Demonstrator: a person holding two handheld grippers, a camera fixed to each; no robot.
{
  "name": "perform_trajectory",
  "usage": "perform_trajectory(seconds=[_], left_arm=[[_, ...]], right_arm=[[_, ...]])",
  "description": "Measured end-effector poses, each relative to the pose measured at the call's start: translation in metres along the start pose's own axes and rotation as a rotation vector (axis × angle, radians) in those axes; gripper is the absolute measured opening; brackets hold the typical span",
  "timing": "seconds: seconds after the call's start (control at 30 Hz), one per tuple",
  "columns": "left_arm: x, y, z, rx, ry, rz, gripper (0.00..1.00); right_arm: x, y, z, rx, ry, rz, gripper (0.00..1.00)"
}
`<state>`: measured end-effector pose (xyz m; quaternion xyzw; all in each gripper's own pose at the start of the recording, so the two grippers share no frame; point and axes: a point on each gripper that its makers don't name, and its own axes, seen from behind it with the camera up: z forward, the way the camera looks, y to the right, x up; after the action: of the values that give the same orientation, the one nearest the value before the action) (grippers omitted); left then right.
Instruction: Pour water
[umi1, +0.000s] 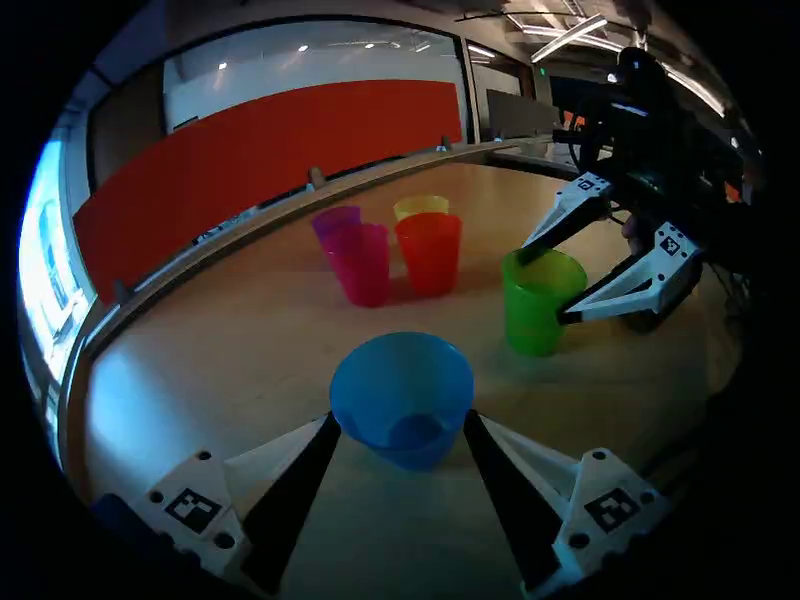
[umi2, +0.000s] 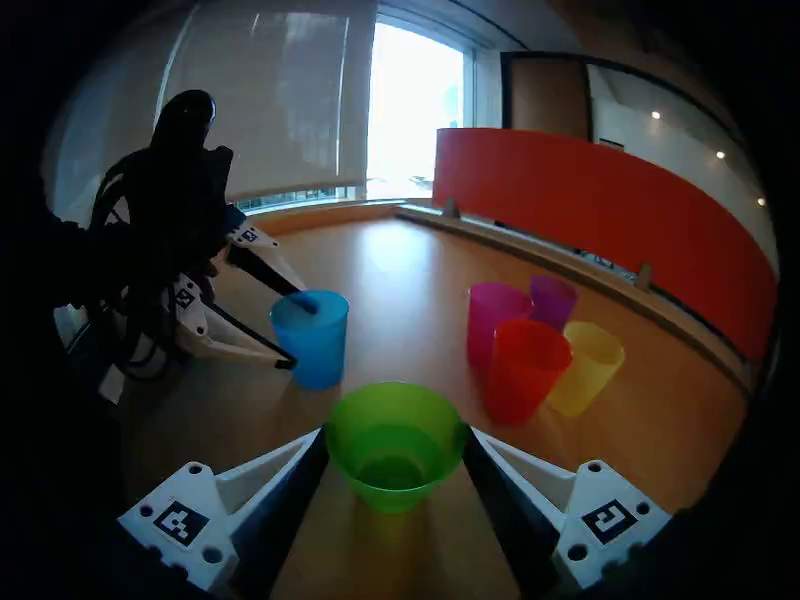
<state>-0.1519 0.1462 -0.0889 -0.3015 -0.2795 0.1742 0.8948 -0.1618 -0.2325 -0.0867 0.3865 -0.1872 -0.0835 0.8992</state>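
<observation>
A blue cup (umi1: 402, 400) stands upright on the wooden table (umi1: 200, 350), and my left gripper (umi1: 402, 420) is shut on its sides. In the right gripper view, the blue cup (umi2: 310, 338) sits at the left with the left gripper (umi2: 290, 328) clamped around it. A green cup (umi2: 395, 445) stands upright between the fingertips of my right gripper (umi2: 395, 438), which is shut on it. The green cup (umi1: 537, 300) and right gripper (umi1: 542, 287) show at the right of the left gripper view. Whether either cup holds water I cannot tell.
Several more cups cluster mid-table: magenta (umi1: 362, 262), purple (umi1: 335, 222), orange-red (umi1: 430, 252) and yellow (umi1: 420, 206). A red panel (umi1: 270, 160) runs behind the table's curved far edge. A bright window (umi2: 415, 110) lies beyond.
</observation>
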Motion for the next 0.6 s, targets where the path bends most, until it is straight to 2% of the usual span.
perform_trajectory(seconds=[0.33, 0.6], left_arm=[[-0.002, -0.004, -0.011, 0.025, 0.003, -0.003, 0.91], [-0.011, -0.009, -0.030, 0.059, 0.003, -0.021, 0.91]], right_arm=[[-0.008, 0.000, -0.009, -0.022, -0.025, -0.002, 0.99], [-0.013, 0.004, -0.030, -0.056, -0.031, 0.009, 1.00]])
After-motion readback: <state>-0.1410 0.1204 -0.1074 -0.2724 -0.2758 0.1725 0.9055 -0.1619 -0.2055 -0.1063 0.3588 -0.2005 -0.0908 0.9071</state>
